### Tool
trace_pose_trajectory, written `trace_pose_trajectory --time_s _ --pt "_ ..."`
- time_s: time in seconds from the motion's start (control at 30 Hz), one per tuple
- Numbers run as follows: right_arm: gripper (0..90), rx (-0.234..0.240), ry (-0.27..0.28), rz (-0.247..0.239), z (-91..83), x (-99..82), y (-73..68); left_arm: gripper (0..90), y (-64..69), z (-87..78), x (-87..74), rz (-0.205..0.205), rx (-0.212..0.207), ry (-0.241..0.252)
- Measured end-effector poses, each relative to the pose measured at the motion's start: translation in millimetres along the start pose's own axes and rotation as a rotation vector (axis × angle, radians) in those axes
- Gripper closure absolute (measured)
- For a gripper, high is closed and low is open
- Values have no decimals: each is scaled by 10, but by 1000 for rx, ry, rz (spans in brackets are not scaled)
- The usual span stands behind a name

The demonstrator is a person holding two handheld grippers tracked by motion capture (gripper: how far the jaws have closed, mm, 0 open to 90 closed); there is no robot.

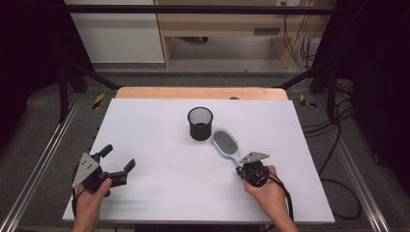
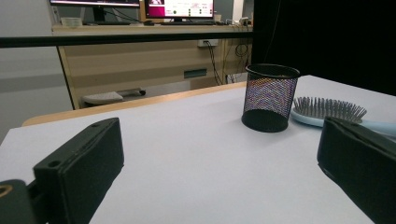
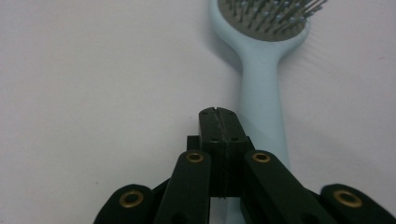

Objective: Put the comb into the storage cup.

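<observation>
A light blue hairbrush [image 1: 226, 143] lies bristles up on the white table sheet [image 1: 145, 125], right of centre, handle pointing to the near right. My right gripper [image 1: 241, 169] sits at the end of that handle, shut. In the right gripper view its jaws [image 3: 218, 113] are pressed together with nothing between them, and the hairbrush handle [image 3: 261, 98] runs just to their right and under the linkage. A black mesh cup [image 1: 200, 123] stands upright beside the brush head. My left gripper [image 1: 119, 157] is near the front left, open and empty. Its view faces the cup [image 2: 270, 95] and the brush [image 2: 327, 109].
The wooden table edge [image 1: 200, 93] runs along the far side of the sheet. Black frame bars and cables flank the table on both sides. A wide stretch of bare sheet lies between the two grippers.
</observation>
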State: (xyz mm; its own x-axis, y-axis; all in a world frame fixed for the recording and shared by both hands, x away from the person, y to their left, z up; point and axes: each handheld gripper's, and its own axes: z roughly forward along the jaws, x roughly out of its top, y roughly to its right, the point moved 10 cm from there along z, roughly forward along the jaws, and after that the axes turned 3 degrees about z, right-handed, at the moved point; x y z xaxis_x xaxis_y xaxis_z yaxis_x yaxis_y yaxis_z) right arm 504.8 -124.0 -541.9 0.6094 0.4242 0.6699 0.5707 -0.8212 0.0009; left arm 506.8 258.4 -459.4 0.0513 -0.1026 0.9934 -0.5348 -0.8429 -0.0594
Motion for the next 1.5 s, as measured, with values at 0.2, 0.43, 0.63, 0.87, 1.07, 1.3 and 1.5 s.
trace_pose_trajectory --time_s 0.2,0.43,0.63,0.87,1.07,1.3,1.5 --pt "900 -9 -12 2 -3 -11 132 7 -8 -1 -4 -1 1 -1" --pt "900 4 -11 3 -12 -4 178 7 -11 0 -10 -3 1 -4" --pt "900 17 21 8 -76 92 198 7 -10 2 -12 -6 1 -4" --pt "837 11 45 33 -79 234 310 7 -28 -2 -18 -14 5 -5" --pt "470 0 70 95 20 338 422 8 -37 -23 7 -13 8 5" --pt "168 -19 42 88 136 359 427 9 -30 -11 -3 -14 4 0" --pt "87 1 12 90 201 348 424 8 -17 -8 -2 -5 3 -3"
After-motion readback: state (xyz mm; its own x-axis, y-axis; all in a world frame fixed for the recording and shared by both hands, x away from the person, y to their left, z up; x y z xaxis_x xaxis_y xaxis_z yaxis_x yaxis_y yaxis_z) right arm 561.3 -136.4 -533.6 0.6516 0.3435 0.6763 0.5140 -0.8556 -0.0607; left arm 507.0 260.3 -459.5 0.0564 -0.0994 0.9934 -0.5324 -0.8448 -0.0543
